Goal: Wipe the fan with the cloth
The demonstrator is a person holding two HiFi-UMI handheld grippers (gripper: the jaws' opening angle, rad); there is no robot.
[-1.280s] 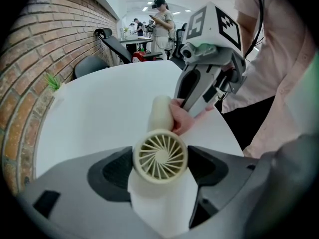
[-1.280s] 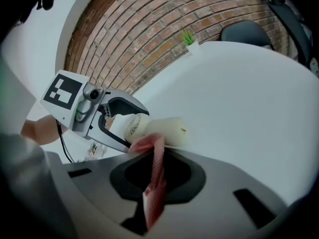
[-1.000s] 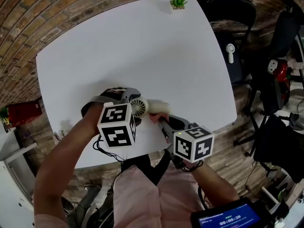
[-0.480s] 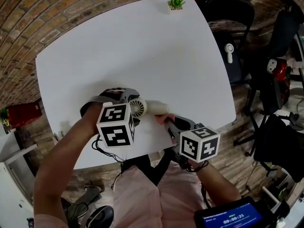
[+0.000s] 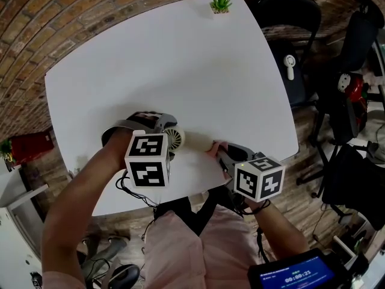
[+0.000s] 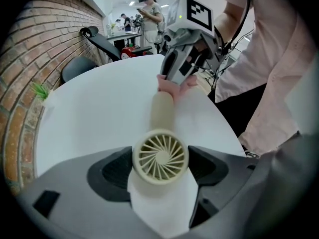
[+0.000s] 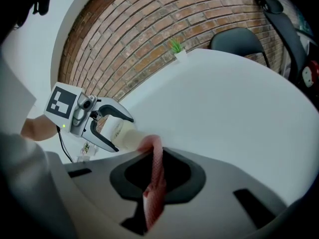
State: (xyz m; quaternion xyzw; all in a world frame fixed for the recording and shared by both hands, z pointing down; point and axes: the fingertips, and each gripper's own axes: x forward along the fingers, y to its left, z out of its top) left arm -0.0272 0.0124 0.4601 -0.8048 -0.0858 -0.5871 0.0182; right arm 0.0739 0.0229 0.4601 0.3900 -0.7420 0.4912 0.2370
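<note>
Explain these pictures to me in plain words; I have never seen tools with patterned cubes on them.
No robot here: a person holds a pair of hand-held tongs in each hand, and each carries a black-and-white marker cube, part of the tool. The head view comes from a camera on the person's head, looking steeply down. The other two views come from cameras riding on the tongs, looking along their jaws. On the white round-cornered table stands a small green potted plant, at the far edge. The left tongs are closed on the round head of a cream plastic handheld fan. The right tongs pinch a pink cloth, which meets the end of the fan's handle.
</note>
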